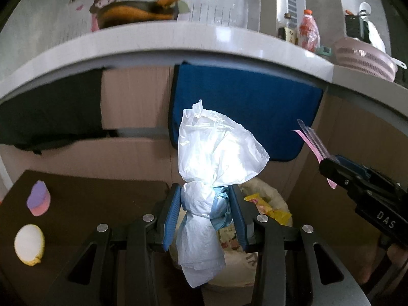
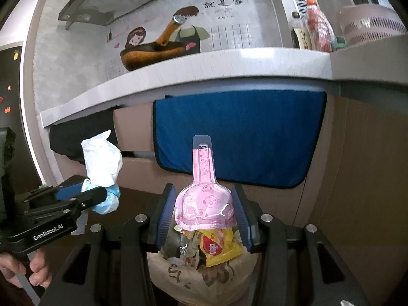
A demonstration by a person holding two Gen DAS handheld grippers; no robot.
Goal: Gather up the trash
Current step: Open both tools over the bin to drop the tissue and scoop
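My left gripper (image 1: 206,204) is shut on a crumpled white and blue plastic bag (image 1: 214,153), which also shows in the right wrist view (image 2: 102,160). It hangs above a lined trash bin (image 1: 267,204). My right gripper (image 2: 204,209) is shut on a pink bottle-shaped plastic package (image 2: 204,199) printed with pandas, seen edge-on in the left wrist view (image 1: 313,142). It hangs just above the bin (image 2: 204,278), which holds a yellow snack wrapper (image 2: 219,250) and foil scraps. The two grippers are side by side over the bin.
A dark low table (image 1: 89,204) at the left carries a purple-pink sponge (image 1: 38,201) and a white-yellow sponge (image 1: 29,243). A blue cloth (image 2: 237,137) hangs from the white counter (image 2: 204,68), which holds a pan (image 2: 153,53), bottles (image 2: 318,30) and a pink colander (image 1: 364,56).
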